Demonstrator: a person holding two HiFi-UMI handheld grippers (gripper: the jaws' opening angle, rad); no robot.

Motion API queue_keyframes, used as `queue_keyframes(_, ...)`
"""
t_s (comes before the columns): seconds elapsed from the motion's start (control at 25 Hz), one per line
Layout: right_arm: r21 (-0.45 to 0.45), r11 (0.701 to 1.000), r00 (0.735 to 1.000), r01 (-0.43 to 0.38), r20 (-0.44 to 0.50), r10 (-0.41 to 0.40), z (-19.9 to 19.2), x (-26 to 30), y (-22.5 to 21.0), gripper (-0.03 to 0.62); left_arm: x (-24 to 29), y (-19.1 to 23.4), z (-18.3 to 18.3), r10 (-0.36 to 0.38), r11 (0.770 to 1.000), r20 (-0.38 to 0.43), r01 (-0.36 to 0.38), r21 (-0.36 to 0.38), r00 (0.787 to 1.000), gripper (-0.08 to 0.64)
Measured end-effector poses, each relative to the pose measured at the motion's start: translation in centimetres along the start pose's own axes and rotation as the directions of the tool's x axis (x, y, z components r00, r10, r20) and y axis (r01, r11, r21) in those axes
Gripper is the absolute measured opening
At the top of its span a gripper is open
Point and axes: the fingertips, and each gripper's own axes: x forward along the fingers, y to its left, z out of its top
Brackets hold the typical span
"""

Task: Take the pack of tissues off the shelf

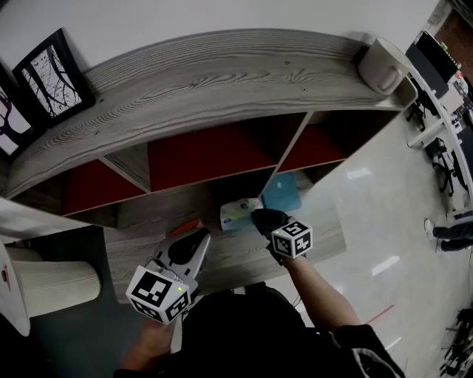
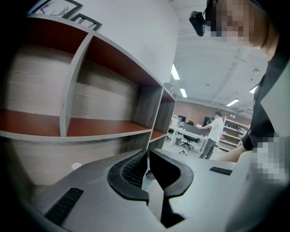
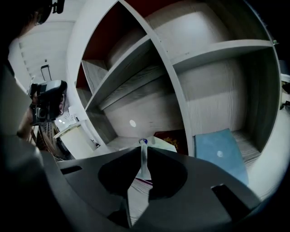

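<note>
Right gripper view: right gripper (image 3: 143, 156) pinches the pack (image 3: 162, 145) by its thin edge. Left gripper (image 1: 194, 238) is shut, empty. Next, I think, pull the pack off the shelf (image 1: 148, 214).

Grey wood-grain shelf unit (image 1: 222, 74), red back panels (image 1: 199, 153), white wall (image 1: 222, 15), glossy floor (image 1: 380, 214).

Tissue pack (image 1: 239, 215) on lower shelf (image 1: 144, 212), folder (image 1: 282, 193) just right; mug (image 1: 384, 65) on shelf top (image 1: 222, 74), right end.

Open-plan office: beyond the wooden shelf unit (image 2: 107, 132) stood desks (image 2: 190, 132), a swivel chair (image 2: 185, 143) and ceiling strip lights (image 2: 175, 71).
</note>
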Motion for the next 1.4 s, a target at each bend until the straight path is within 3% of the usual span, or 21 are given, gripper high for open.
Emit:
queue_keyframes(0.24, 0.029, 1.0, 0.996, 0.011, -0.093, -0.009, -2.2, 0.7, 0.2, 0.023, -0.7, 0.4, -0.4, -0.003, 1.0, 0.003, 0.003, -0.009, 1.0, 0.028)
queue_keyframes(0.4, 0.014, 0.999, 0.995, 0.044, -0.094, -0.043, -2.5, -0.2, 0.3, 0.025, -1.6, 1.0, -0.5, -0.003, 1.0, 0.009, 0.003, -0.01, 1.0, 0.028)
queue_keyframes(0.68, 0.024, 0.996, 0.996, 0.09, 0.003, -0.09, 0.1, -2.7, 2.6, 0.025, -3.3, 1.6, -0.7, -0.032, 0.999, 0.025, 0.032, -0.006, 0.999, 0.028)
queue_keyframes(1.0, -0.022, 0.995, 0.988, 0.093, 0.127, -0.09, 4.9, -5.1, 9.3, 0.025, -5.4, 2.4, -1.1, -0.091, 0.996, 0.066, 0.091, 0.006, 0.994, 0.028)
queue_keyframes(1.2, -0.06, 0.996, 0.98, 0.059, 0.193, -0.046, 7.8, -6.7, 13.4, 0.025, -6.9, 3.1, -1.5, -0.091, 0.996, 0.088, 0.09, 0.008, 0.992, 0.028)
queue_keyframes(1.4, -0.101, 0.995, 0.967, -0.01, 0.253, 0.036, 11.3, -7.9, 16.6, 0.025, -8.4, 3.4, -0.4, -0.045, 0.999, 0.129, 0.043, 0.021, 0.991, 0.028)
